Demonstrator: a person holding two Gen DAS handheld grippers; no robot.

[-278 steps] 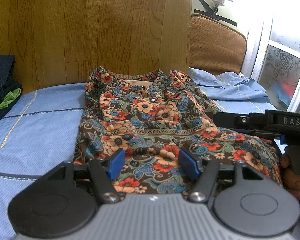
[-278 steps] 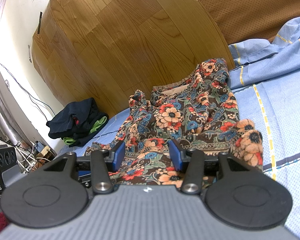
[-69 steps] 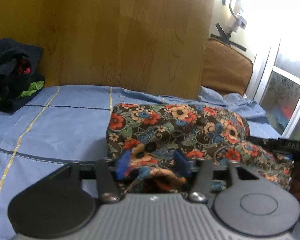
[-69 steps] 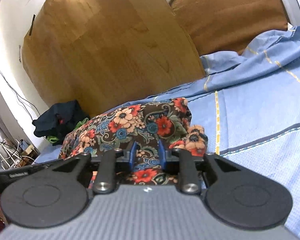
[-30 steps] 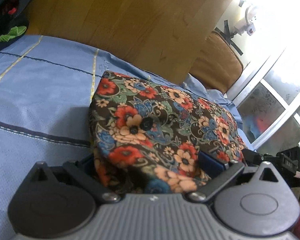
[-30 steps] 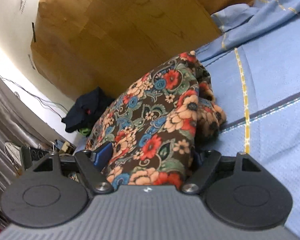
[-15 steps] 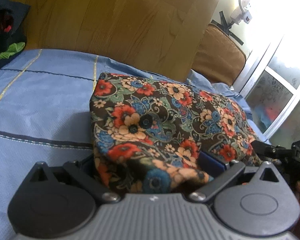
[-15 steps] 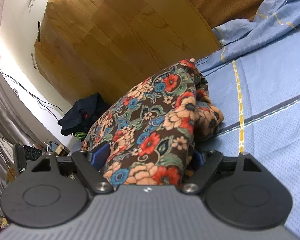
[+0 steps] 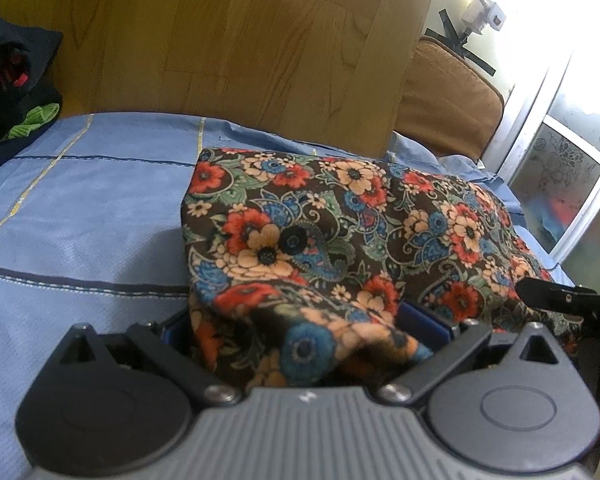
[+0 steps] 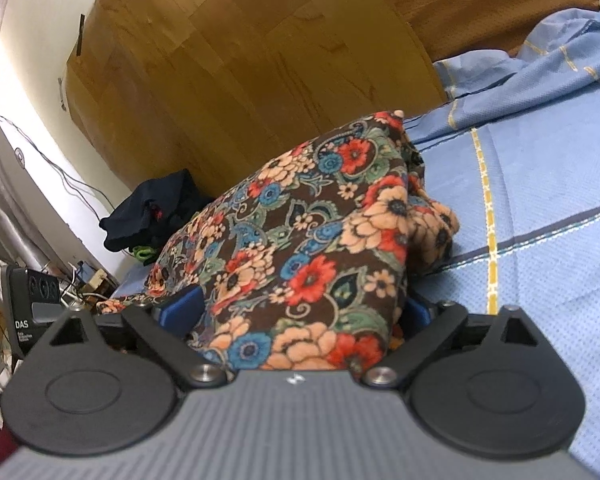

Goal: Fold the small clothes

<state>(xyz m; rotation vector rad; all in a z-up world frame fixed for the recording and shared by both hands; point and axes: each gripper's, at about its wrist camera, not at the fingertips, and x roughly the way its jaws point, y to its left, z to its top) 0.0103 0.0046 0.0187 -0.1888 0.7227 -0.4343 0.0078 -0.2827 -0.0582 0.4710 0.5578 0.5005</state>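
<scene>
Right now both of my grippers sit at the near edge of the floral garment point(image 9: 340, 232), which lies doubled over on the blue bedsheet point(image 9: 80, 208). My left gripper point(image 9: 300, 336) has its jaws spread wide with cloth bunched loosely between them; my right gripper point(image 10: 300, 312) has just been opening, fabric loose between its jaws. I judge one fold done, another probably left. Beyond lie a dark clothes pile point(image 10: 152, 208) and the wooden headboard point(image 9: 240, 40).
</scene>
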